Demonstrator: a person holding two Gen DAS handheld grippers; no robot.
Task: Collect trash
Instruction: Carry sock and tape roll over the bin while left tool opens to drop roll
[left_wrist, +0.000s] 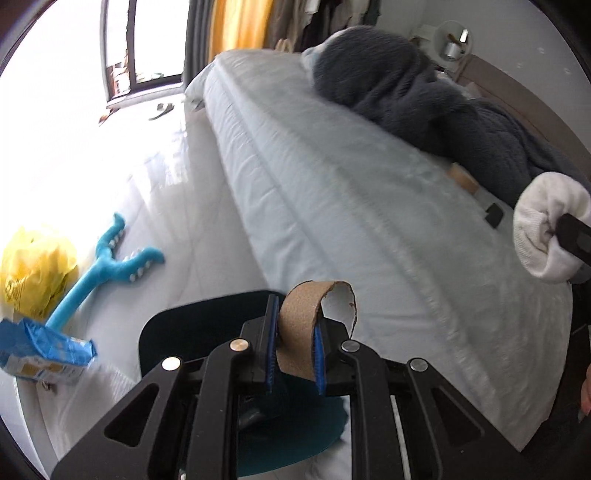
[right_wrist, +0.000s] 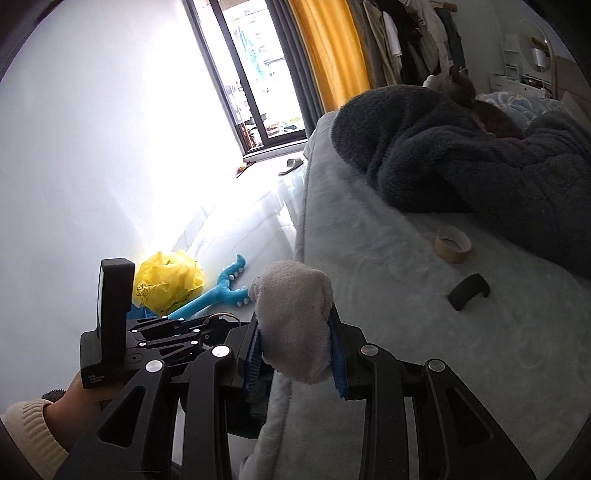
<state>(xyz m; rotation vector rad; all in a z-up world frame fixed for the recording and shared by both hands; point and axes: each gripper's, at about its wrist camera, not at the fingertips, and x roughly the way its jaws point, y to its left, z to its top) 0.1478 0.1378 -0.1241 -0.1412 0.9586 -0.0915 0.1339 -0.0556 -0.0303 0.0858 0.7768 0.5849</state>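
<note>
My left gripper (left_wrist: 295, 332) is shut on a flattened brown cardboard tube (left_wrist: 306, 306), held over a dark round bin (left_wrist: 192, 328) on the floor beside the bed. My right gripper (right_wrist: 295, 339) is shut on a balled white cloth (right_wrist: 291, 295) above the bed's edge. That cloth (left_wrist: 543, 229) also shows at the right of the left wrist view. On the bed lie a roll of tape (right_wrist: 452, 243) and a small black curved piece (right_wrist: 469, 291). On the floor are a crumpled yellow bag (right_wrist: 168, 282) and a blue packet (left_wrist: 44, 350).
The bed (left_wrist: 332, 184) with its pale sheet fills the right side and carries a heaped dark grey blanket (right_wrist: 480, 166). A blue toy (left_wrist: 107, 266) lies on the white floor near the yellow bag. A bright window (right_wrist: 255, 81) and a yellow curtain (right_wrist: 328, 48) stand beyond.
</note>
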